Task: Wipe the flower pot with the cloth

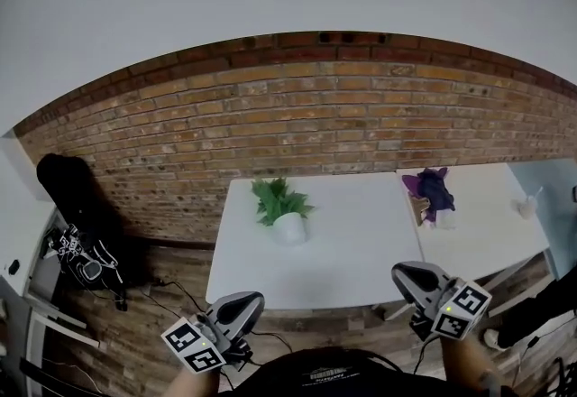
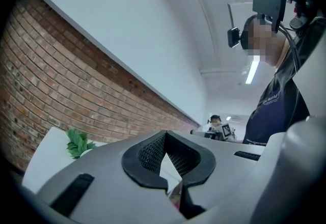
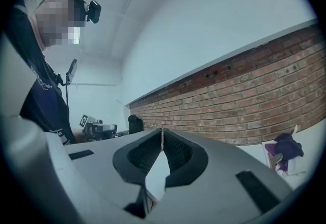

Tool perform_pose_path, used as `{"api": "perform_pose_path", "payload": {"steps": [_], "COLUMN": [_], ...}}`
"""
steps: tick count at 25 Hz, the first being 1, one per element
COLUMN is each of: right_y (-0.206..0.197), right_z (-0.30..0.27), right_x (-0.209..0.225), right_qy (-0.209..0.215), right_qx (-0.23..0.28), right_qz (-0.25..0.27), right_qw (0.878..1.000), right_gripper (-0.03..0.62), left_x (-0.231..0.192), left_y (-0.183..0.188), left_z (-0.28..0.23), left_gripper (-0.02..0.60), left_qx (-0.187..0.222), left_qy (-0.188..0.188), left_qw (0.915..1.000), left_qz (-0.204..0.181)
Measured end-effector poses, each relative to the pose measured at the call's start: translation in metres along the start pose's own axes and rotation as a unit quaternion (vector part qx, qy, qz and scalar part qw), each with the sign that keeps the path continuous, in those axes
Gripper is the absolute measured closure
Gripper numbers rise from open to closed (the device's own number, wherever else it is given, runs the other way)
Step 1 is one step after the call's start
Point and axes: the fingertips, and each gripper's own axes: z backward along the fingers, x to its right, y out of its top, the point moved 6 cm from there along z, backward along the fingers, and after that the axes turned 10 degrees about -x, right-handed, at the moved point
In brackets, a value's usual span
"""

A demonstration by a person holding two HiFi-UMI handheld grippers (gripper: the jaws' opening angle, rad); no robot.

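A table stands against the wall, with a second table joined to its right. The pot sits on the first table, left of its middle and toward the back, while the cloth lies on a stand at the seam between the two, well to the right of the pot. Before the near edge, the left gripper is off the left corner and the right gripper is over the right end; a bag stands by the wall, left of the table.

Lighting evenly from overhead, glaring at the ceiling strip lights; bowing the brick wall through fisheye distortion; vignetting black at the gripper views' corners; blurring slightly throughout.
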Motion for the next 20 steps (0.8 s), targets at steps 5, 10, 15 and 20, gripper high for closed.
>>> {"api": "perform_pose_path", "payload": {"steps": [5,10,15,20], "right_y": [0.02,0.019,0.015,0.022], "right_z": [-0.012,-0.035,-0.077,-0.129], "right_x": [0.089,0.127,0.143,0.141], "right_qy": [0.04,0.062,0.059,0.03], "right_qx": [-0.011,-0.01,-0.025,-0.048], "right_qz": [0.019,0.011,0.007,0.014], "right_qw": [0.999,0.998,0.998,0.998], "right_gripper": [0.591,0.591,0.591,0.591], "left_x": [-0.005,-0.023,-0.071,-0.14], "left_y": [0.016,0.02,0.024,0.037], "left_z": [-0.078,-0.111,-0.124,-0.124], "left_gripper": [0.584,0.584,0.584,0.584], "left_qx": [-0.004,-0.021,-0.015,-0.007], "left_qy": [0.03,0.041,0.032,-0.003], "left_qw": [0.9995,0.9989,0.9993,0.9998], "left_qz": [0.006,0.006,0.014,0.016]}}
